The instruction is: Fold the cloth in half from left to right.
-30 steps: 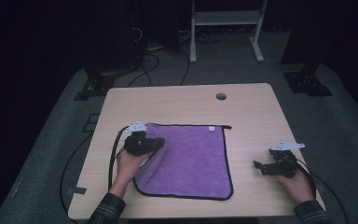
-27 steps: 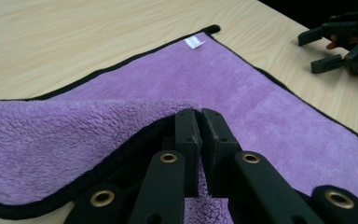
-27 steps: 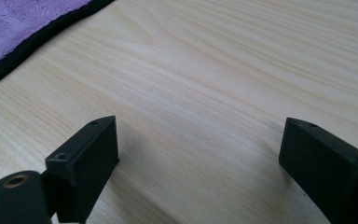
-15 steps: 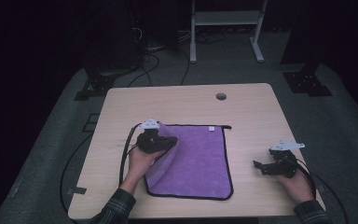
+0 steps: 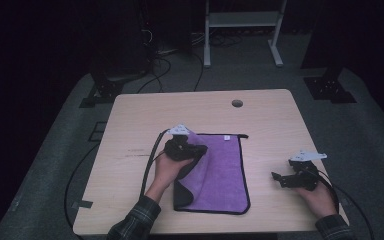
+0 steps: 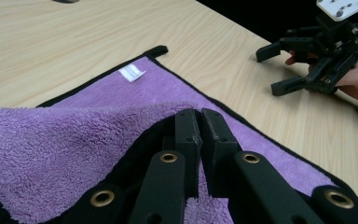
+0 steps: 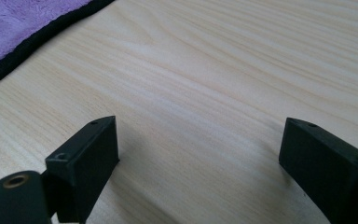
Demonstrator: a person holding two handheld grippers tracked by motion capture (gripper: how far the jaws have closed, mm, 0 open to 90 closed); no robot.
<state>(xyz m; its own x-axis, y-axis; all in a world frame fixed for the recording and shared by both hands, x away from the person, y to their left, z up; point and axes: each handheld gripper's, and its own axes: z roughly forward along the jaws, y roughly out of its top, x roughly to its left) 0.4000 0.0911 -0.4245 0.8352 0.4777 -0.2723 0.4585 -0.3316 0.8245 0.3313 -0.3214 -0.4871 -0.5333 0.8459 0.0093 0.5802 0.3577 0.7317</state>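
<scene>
A purple fleece cloth with black trim lies on the wooden table. Its left part is lifted and folded rightward over the rest. My left gripper is over the cloth's left half, shut on the raised edge. In the left gripper view the closed jaws pinch the cloth, which drapes to their left. A white label sits near the far corner. My right gripper rests at the table's right, open, apart from the cloth. Bare wood lies between its jaws, and the cloth's trim shows at the upper left.
A round cable hole is at the table's far side. The left gripper's cable runs off the front left edge. A white stand and dark equipment stand on the floor beyond. My right gripper faces the cloth across bare wood.
My left gripper has moved rightward with the cloth's left edge, folding that side over the rest, so the cloth looks narrower. The right gripper has stayed put.
</scene>
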